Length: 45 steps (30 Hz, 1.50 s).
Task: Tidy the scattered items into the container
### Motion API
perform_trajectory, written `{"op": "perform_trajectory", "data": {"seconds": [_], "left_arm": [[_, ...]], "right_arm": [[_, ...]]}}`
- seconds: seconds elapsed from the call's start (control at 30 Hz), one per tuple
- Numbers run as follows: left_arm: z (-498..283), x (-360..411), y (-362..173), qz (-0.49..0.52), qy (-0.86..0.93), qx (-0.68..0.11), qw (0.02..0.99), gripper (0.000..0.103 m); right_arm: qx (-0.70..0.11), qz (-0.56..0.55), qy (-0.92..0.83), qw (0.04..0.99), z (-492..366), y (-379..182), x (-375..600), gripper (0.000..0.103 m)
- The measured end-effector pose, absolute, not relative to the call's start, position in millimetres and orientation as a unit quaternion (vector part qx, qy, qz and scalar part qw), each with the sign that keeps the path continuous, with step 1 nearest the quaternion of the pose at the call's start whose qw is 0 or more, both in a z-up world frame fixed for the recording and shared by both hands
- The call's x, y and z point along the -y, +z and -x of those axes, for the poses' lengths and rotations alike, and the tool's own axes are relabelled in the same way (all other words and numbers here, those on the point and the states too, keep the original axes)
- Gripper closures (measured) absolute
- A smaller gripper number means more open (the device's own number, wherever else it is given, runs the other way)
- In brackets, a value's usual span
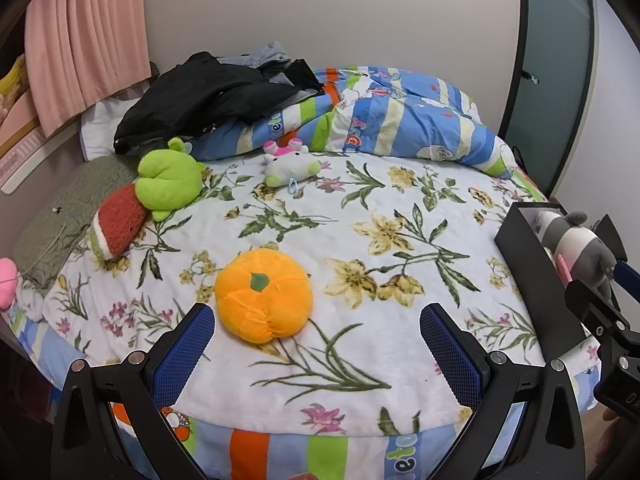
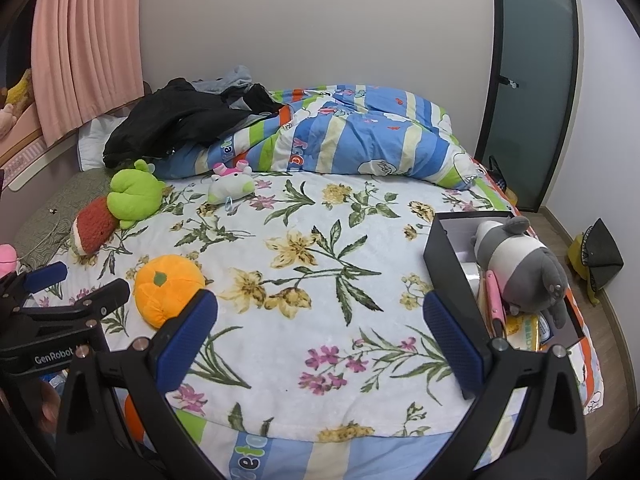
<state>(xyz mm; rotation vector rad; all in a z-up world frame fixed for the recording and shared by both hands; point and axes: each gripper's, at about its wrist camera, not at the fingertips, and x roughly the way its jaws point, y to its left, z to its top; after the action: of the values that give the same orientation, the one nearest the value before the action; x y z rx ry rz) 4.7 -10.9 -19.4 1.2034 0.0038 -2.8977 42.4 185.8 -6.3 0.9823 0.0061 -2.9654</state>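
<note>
An orange pumpkin plush lies on the floral blanket, just ahead of my open left gripper and slightly left of its middle. Farther back lie a green frog plush, a red watermelon-slice plush and a small white-and-pink plush. A black box at the bed's right edge holds a grey-and-white plush and other small items. My right gripper is open over bare blanket, its right finger beside the box wall.
A rolled striped quilt and dark clothes fill the back of the bed. A pink plush sits at the far left edge. Pink curtain on the left, a glass door on the right, wooden floor beside the bed.
</note>
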Motion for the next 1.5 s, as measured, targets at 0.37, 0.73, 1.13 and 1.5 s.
{"op": "perform_trajectory", "data": {"seconds": [0.37,0.73,1.13,1.5], "left_arm": [[-3.9,13.9,-19.8,-0.384,-0.923,-0.003,0.004,0.001],[-3.7,14.6,-19.5,-0.385,-0.923,-0.004,0.003,0.001],[-3.3,14.7,-19.4,-0.385,-0.923,-0.004,0.003,0.001],[-3.2,15.0,-19.2,-0.385,-0.923,-0.004,0.003,0.001]], "right_arm": [[-0.003,-0.316,-0.948,0.014,-39.2,-7.9,-183.1,0.0],[-0.003,-0.317,-0.948,0.015,-38.5,-8.8,-182.1,0.0],[-0.003,-0.318,-0.948,0.016,-38.7,-10.3,-181.9,0.0],[-0.002,-0.319,-0.948,0.017,-39.5,-12.0,-181.7,0.0]]}}
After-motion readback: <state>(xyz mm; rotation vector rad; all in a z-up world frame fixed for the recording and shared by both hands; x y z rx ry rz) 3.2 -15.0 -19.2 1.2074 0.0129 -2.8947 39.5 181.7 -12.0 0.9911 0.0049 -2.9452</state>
